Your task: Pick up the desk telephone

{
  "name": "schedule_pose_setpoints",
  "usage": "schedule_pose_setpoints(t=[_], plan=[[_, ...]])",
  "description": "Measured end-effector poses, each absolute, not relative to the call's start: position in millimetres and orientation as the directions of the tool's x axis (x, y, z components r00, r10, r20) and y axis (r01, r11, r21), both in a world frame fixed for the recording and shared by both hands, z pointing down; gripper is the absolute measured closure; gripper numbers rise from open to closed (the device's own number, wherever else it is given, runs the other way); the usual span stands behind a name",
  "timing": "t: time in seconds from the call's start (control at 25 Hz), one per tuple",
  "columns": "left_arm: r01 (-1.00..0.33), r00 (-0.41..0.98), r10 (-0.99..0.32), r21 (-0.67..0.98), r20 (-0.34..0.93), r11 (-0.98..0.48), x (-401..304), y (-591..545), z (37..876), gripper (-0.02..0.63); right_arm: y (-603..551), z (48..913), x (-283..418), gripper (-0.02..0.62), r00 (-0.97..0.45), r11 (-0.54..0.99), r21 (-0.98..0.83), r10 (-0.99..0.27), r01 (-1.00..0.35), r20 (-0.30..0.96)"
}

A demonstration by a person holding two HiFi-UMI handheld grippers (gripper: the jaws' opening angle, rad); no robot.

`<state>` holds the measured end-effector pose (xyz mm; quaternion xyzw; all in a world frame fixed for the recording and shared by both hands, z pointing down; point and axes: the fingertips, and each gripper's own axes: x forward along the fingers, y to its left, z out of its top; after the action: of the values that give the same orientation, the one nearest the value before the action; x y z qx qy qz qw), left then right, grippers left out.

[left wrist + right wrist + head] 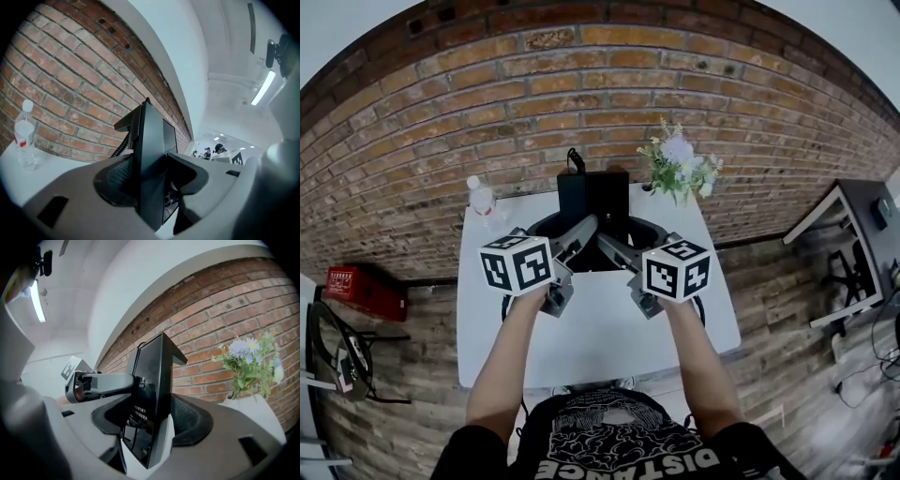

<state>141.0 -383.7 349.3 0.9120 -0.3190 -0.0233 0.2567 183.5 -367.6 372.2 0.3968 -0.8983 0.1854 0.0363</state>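
- Black plastic is showing between both sets of jaws: the desk telephone (592, 199) is standing up on its edge, over the far part of the white counter (600, 328).
- The left hand-held gripper (151, 178) is clenching the telephone's left side, and its pads are pressing on the front and the back.
- The right hand-held gripper (150, 420) is clenching the telephone's right side in the same way.
- A curly cord (121, 145) is hanging at the back of the telephone.
- A water bottle (480, 197) is standing to the left of the telephone, and a bunch of flowers (680, 167) is sitting to its right.
- A brick wall (581, 94) is rising behind the telephone.
- I am thinking the grabbing part is done and the lifting part is in hand.
- The telephone is looking as if it is up off the counter, but I am not seeing a sure gap under it.
- Next, I am guessing, both hands are needing to go up together at the same speed.
- Both squeezes are needing to be tight, because the telephone is thin and smooth and could be slipping or twisting.
- The cord is needing care too, so it is not catching on anything below the telephone.
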Motion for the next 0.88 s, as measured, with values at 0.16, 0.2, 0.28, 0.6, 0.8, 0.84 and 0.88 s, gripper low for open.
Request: schedule_pose_setpoints(t=[0.16, 0.2, 0.28, 0.6, 0.8, 0.84, 0.88], plan=[[-0.551, 0.809, -0.581, 0.453, 0.086, -0.701, 150, -380, 327, 0.396, -364, 351, 192, 0.336, -0.663, 0.612, -0.27, -0.727, -0.743, 0.178], [-0.546, 0.813, -0.577, 0.448, 0.077, -0.708, 152, -378, 322, 0.396, -363, 346, 194, 0.336, -0.658, 0.61, -0.26, -0.734, -0.748, 0.171], [-0.535, 0.82, -0.57, 0.436, 0.059, -0.724, 156, -375, 312, 0.396, -360, 336, 198, 0.336, -0.646, 0.605, -0.241, -0.746, -0.758, 0.159], [-0.486, 0.848, -0.53, 0.392, -0.005, -0.781, 181, -360, 283, 0.396, -344, 307, 223, 0.336, -0.601, 0.579, -0.176, -0.792, -0.796, 0.112], [-0.47, 0.86, -0.51, 0.358, -0.02, -0.807, 192, -355, 273, 0.396, -339, 299, 233, 0.336, -0.583, 0.565, -0.162, -0.808, -0.809, 0.093], [-0.467, 0.862, -0.507, 0.357, -0.021, -0.809, 194, -354, 273, 0.396, -338, 298, 235, 0.336, -0.579, 0.562, -0.16, -0.81, -0.811, 0.091], [-0.464, 0.864, -0.503, 0.357, -0.021, -0.811, 196, -353, 273, 0.396, -337, 298, 237, 0.336, -0.577, 0.56, -0.159, -0.812, -0.813, 0.091]])
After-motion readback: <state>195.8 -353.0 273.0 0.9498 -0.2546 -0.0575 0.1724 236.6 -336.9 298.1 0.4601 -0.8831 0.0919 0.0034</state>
